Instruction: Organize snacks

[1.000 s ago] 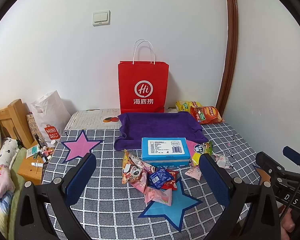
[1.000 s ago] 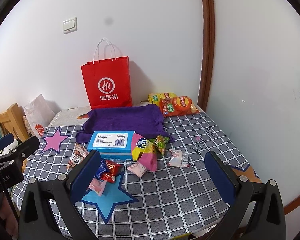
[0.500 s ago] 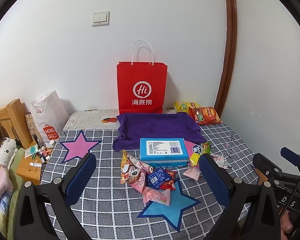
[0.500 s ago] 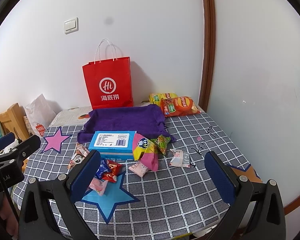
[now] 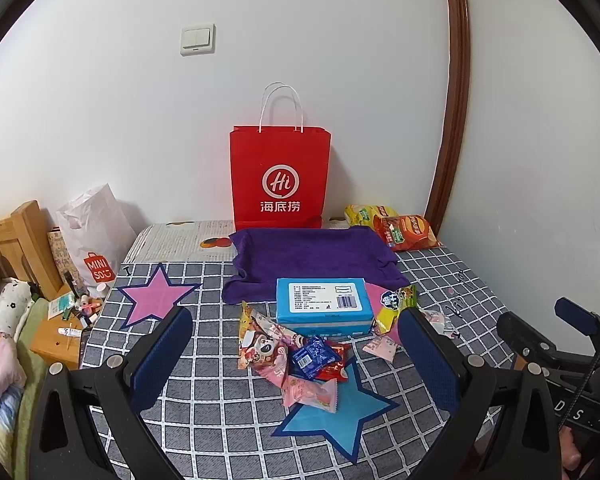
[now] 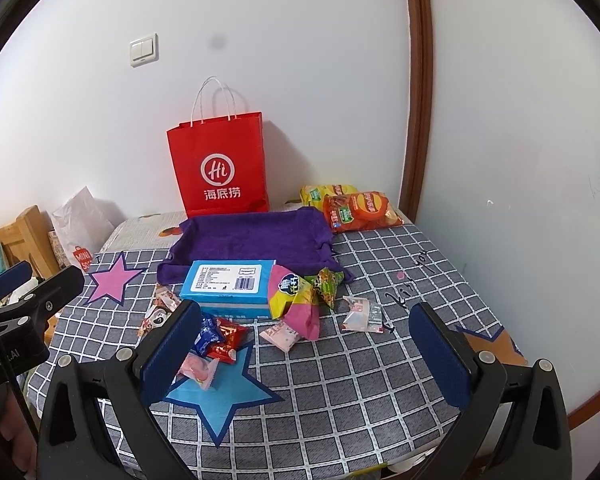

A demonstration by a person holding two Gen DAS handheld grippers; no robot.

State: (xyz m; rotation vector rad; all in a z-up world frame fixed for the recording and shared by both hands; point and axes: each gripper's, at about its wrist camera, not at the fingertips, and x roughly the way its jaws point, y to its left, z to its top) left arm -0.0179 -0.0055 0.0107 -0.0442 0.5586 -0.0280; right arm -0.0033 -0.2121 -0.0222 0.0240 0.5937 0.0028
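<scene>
Over the last second my left fingers [image 5: 292,356] and right fingers [image 6: 306,344], both spread and empty, barely drifted above the snacks [image 5: 300,356]; sorting was unstarted.

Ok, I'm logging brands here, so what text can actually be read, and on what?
"Hi" and "海底捞": red paper carrier bag against the wall.
"MINISO": white plastic bag beside the bed.
Printed label on the flat blue box: too small to read.
Orange crisp packet and the small snack wrappers: blurred, unreadable.
</scene>
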